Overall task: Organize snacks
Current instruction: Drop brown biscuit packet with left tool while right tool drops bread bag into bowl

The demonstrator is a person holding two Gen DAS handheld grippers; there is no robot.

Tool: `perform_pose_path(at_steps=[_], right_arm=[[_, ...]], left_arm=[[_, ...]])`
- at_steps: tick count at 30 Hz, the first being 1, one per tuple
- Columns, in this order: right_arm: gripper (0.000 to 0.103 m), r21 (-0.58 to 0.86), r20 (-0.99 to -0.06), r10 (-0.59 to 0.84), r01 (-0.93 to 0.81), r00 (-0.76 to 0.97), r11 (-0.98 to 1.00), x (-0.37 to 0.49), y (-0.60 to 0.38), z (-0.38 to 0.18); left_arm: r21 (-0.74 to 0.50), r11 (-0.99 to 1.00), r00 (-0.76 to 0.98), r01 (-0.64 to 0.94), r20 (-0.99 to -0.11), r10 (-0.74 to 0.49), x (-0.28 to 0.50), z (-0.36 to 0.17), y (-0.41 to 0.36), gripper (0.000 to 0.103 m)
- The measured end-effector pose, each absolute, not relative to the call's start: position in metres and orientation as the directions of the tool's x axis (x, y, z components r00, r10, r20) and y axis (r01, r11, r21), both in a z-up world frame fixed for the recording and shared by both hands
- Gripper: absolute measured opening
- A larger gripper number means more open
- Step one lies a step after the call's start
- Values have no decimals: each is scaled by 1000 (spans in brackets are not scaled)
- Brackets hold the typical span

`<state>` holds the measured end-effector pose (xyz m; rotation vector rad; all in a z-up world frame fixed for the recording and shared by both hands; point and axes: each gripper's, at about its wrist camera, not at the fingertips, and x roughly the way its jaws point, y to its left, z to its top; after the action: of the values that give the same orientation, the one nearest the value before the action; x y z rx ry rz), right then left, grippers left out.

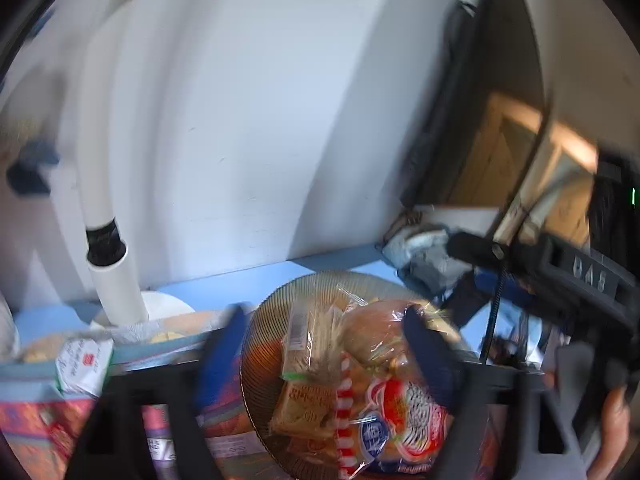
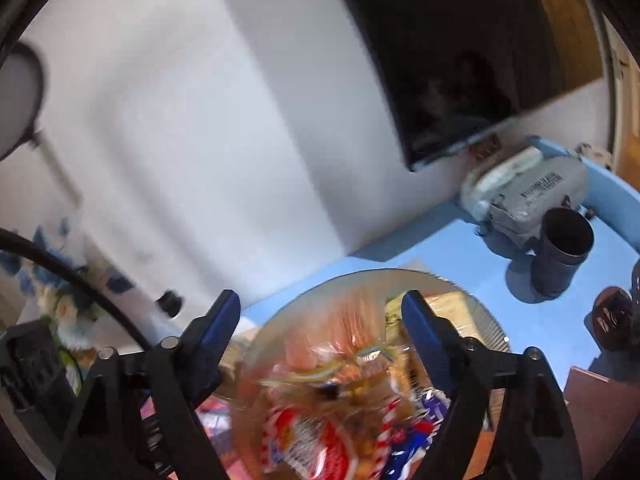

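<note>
A ribbed clear glass bowl [image 1: 320,278] stands on the blue table and holds wrapped snacks. A clear-wrapped bun with a red, white and blue label [image 1: 400,412] lies beside a small tan cracker pack [image 1: 304,404]. My left gripper [image 1: 324,314] hovers open over the bowl, with its blue pads either side of the snacks and not pressing them. My right gripper [image 2: 320,296] is also open above the same bowl [image 2: 360,276], over a blurred red and white pack [image 2: 308,444]. In the left wrist view the right gripper's black housing [image 1: 580,276] and a hand [image 1: 612,432] appear at the right.
A white tube with a black band [image 1: 112,272] rises from the table at the left. Colourful snack packs [image 1: 80,364] lie left of the bowl. A grey pouch [image 2: 536,192], a dark cup [image 2: 560,252] and a brown box [image 2: 600,400] sit at the right, under a dark screen [image 2: 440,60].
</note>
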<state>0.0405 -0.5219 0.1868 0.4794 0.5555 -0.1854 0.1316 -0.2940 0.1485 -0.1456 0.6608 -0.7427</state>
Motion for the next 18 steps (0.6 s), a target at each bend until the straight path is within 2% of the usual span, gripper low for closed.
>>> perform_pose_path(at_steps=[4, 7, 9, 11, 12, 14, 17, 18], right_arm=[[83, 407, -537, -16, 276, 843, 871, 18, -521, 177], [83, 353, -516, -13, 227, 857, 908, -5, -498, 183], [83, 277, -490, -3, 159, 872, 947, -17, -470, 192], [83, 232, -477, 42, 79, 878, 969, -28, -445, 196], [83, 232, -474, 70, 48, 878, 971, -30, -437, 197], [85, 250, -473, 183, -68, 862, 966, -39, -409, 191], [87, 269, -549, 366, -256, 751, 929, -40, -355, 162], [87, 248, -617, 403, -318, 677, 915, -37, -321, 135]], left_arm=[[-331, 763, 568, 555, -520, -638, 122, 147, -259, 79], [-308, 813, 625, 494, -524, -578, 98, 148, -206, 79], [-249, 877, 695, 412, -537, -479, 82, 149, -170, 79], [-110, 961, 795, 254, -543, -272, 57, 151, -131, 79], [-92, 975, 808, 204, -546, -221, 47, 150, -114, 79], [-130, 979, 802, 157, -562, -203, 34, 142, -82, 79], [-138, 987, 779, 81, -609, -149, 24, 113, -51, 79], [-139, 988, 769, 65, -624, -139, 25, 102, -45, 79]])
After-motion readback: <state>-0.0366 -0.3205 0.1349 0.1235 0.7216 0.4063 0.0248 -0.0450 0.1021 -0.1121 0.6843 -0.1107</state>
